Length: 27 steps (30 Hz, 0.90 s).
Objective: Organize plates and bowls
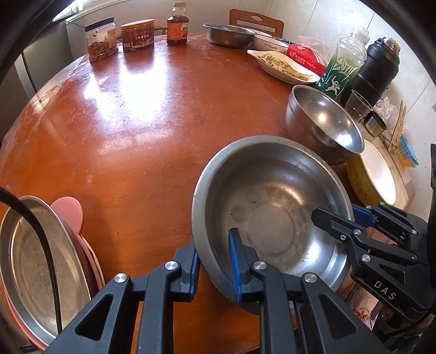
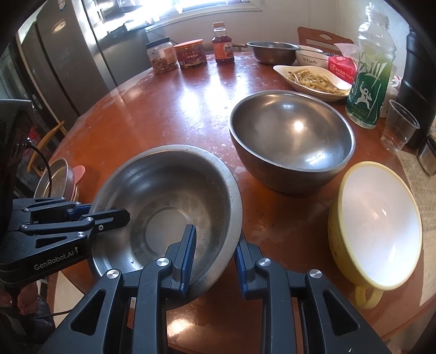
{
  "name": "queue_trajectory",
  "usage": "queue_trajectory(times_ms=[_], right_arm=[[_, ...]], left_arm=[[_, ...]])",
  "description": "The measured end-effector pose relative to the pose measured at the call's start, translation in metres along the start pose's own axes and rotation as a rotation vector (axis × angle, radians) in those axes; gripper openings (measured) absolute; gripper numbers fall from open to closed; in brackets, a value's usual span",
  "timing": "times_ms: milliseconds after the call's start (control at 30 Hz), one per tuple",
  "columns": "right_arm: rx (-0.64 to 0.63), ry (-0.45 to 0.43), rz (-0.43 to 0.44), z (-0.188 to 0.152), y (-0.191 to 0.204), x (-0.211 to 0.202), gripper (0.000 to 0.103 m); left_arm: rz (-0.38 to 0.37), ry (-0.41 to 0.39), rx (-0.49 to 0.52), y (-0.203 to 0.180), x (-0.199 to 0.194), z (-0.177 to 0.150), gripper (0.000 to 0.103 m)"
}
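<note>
A wide steel basin (image 1: pixel 272 207) (image 2: pixel 174 207) sits tilted near the table's front edge. My left gripper (image 1: pixel 215 261) straddles its near-left rim, one finger inside and one outside, and it also shows in the right wrist view (image 2: pixel 103 215). My right gripper (image 2: pixel 215 258) straddles the basin's near-right rim, and it also shows in the left wrist view (image 1: pixel 340 217). A deep steel bowl (image 1: pixel 324 125) (image 2: pixel 291 139) stands behind. A yellow bowl with a white inside (image 1: pixel 373 174) (image 2: pixel 378 228) sits to the right.
A stack of steel and pink plates (image 1: pixel 41 261) (image 2: pixel 58 179) sits at the left edge. At the back stand jars (image 1: pixel 102 39), a sauce bottle (image 1: pixel 177 24), a steel bowl (image 1: pixel 229 34), a food dish (image 1: pixel 283 66), a green bottle (image 1: pixel 346 62) and a black flask (image 1: pixel 373 70).
</note>
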State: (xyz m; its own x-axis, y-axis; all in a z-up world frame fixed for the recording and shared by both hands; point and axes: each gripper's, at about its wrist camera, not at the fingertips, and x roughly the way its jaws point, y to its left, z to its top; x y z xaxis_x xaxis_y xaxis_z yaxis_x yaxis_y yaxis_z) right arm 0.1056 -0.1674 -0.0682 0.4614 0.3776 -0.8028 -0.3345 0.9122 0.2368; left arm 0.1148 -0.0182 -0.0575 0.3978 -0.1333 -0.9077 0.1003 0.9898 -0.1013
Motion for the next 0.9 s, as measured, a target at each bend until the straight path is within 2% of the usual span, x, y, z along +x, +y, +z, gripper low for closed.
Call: queue_trajectory(times_ms=[333, 467, 667, 800, 900], right_arm=[[0.013, 0.000, 0.009, -0.001, 0.000, -0.002, 0.029], [0.020, -0.003, 0.007, -0.002, -0.002, -0.004, 0.035], [0.034, -0.017, 0.008, -0.003, -0.007, -0.010, 0.036], [0.041, -0.025, 0.003, -0.004, -0.010, -0.014, 0.037], [0.051, -0.036, -0.001, -0.005, -0.014, -0.019, 0.043]], left_arm=[[0.019, 0.001, 0.008, -0.004, 0.000, -0.001, 0.020], [0.027, 0.000, 0.008, -0.005, -0.001, -0.001, 0.021], [0.038, -0.014, -0.001, -0.004, -0.006, -0.004, 0.025], [0.042, -0.029, -0.009, -0.002, -0.012, -0.003, 0.037], [0.045, -0.044, -0.013, 0.000, -0.019, -0.002, 0.038]])
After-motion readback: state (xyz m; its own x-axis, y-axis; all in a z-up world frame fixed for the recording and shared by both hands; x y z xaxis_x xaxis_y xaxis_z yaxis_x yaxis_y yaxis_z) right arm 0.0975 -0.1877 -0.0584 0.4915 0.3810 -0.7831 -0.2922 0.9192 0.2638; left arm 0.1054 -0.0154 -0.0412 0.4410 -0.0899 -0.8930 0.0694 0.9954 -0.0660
